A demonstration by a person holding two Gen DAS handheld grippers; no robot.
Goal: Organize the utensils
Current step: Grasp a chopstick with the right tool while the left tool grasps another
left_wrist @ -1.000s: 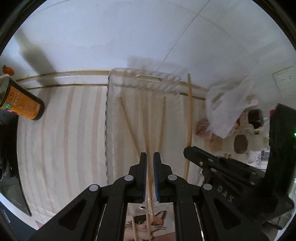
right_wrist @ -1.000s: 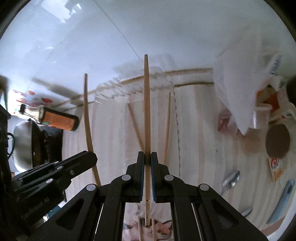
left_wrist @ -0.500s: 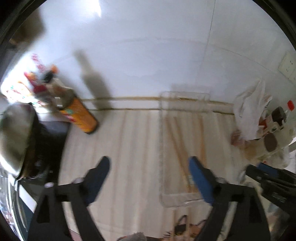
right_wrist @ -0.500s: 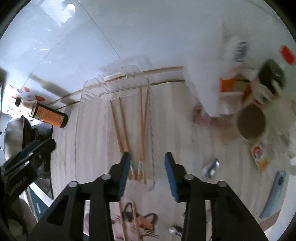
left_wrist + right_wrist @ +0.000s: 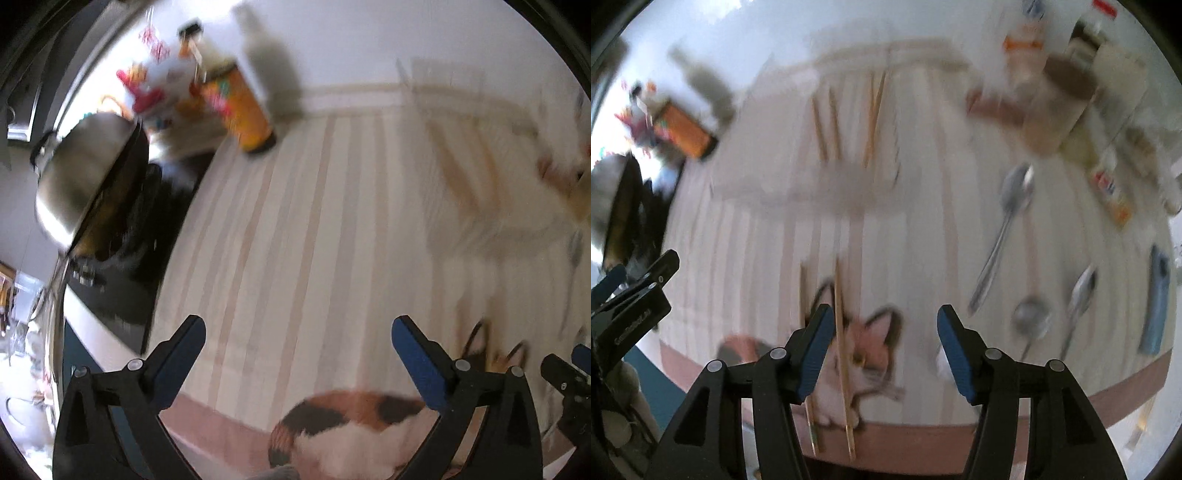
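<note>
Our left gripper [image 5: 297, 341] and right gripper [image 5: 884, 334] gape, holding nothing; two loose chopsticks [image 5: 842, 350] lie lengthwise, running away from us toward the tray [image 5: 812, 184].

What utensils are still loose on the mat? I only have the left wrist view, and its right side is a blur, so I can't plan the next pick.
Observer: Two chopsticks lie on the cat picture, just in front of the right gripper.
Operator: Anything else out there?
Observer: Three spoons lie to the right of it.
Operator: How many chopsticks are in the clear tray?
Observer: Four chopsticks show in the clear tray, though blurred.
Operator: Is the right gripper free?
Observer: Yes, its jaws stand open with nothing between them.
</note>
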